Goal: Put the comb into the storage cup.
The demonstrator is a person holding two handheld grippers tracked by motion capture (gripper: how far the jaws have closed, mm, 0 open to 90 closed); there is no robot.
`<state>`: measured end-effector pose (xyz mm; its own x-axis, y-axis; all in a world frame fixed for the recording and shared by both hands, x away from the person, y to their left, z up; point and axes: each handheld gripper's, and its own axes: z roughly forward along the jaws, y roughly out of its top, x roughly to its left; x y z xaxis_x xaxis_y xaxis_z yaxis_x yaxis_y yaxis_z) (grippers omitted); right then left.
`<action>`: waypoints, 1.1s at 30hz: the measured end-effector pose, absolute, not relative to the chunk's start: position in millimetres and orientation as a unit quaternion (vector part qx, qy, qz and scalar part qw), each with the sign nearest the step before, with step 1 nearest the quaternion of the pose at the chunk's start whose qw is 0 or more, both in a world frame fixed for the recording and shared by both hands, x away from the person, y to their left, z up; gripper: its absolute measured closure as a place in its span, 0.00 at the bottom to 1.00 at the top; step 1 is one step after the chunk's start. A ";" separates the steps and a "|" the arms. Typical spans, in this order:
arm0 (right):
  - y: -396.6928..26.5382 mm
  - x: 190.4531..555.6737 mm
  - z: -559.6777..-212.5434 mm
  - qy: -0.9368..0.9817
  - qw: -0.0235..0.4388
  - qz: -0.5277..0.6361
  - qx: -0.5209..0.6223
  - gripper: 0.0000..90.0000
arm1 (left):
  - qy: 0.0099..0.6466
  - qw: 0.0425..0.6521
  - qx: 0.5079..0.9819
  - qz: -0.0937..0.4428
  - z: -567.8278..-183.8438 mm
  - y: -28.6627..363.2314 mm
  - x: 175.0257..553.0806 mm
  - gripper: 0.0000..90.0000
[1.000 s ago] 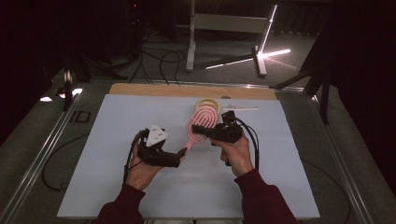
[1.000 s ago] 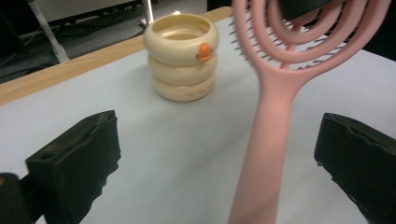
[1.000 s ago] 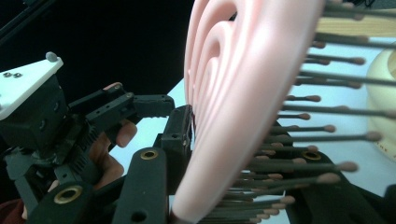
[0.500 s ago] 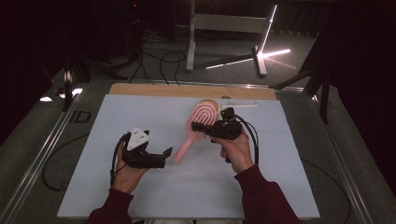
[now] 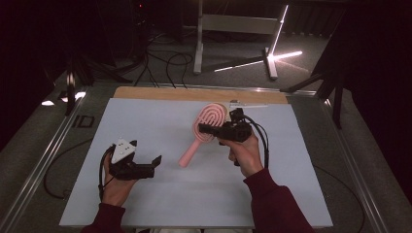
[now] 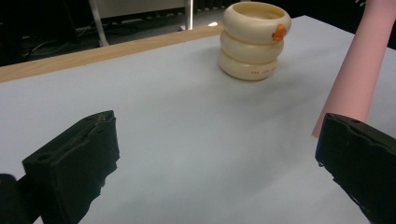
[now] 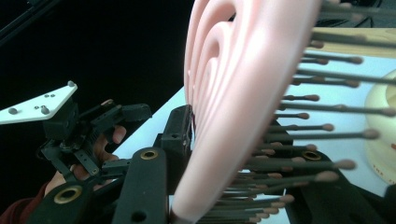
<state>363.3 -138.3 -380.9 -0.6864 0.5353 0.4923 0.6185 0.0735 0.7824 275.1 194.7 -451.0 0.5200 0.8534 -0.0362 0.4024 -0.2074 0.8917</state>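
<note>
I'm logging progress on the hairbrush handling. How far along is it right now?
Done: the right tool is shut on the pink hairbrush at its head and holds it tilted, handle end down at the white mat. In hand: the left tool hangs open beside the handle, gripping nothing. Left: probably setting the brush down or into the cream ringed holder.

My worktop is a pale sheet over a wooden board, framed by metal rails. Beyond lies a dark room: grey floor with black cables, a metal stand and a bright light strip.
</note>
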 end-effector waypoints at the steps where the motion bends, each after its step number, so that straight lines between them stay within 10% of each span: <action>1: -138.3 363.3 -380.9 -0.732 0.037 -0.555 -0.394 0.71 | 0.425 0.464 0.738 0.243 -451.0 194.7 275.1 0.00; 33: -148.7 376.9 -369.0 -0.719 0.018 -0.566 -0.402 0.71 | 0.435 0.466 0.701 0.320 -481.7 243.9 244.6 0.00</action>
<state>376.9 -148.7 -369.0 -0.6758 0.5581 0.4814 0.5990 0.0353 0.8000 244.6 243.9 -481.7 0.4176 0.9076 0.0436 0.3113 -0.1879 0.9316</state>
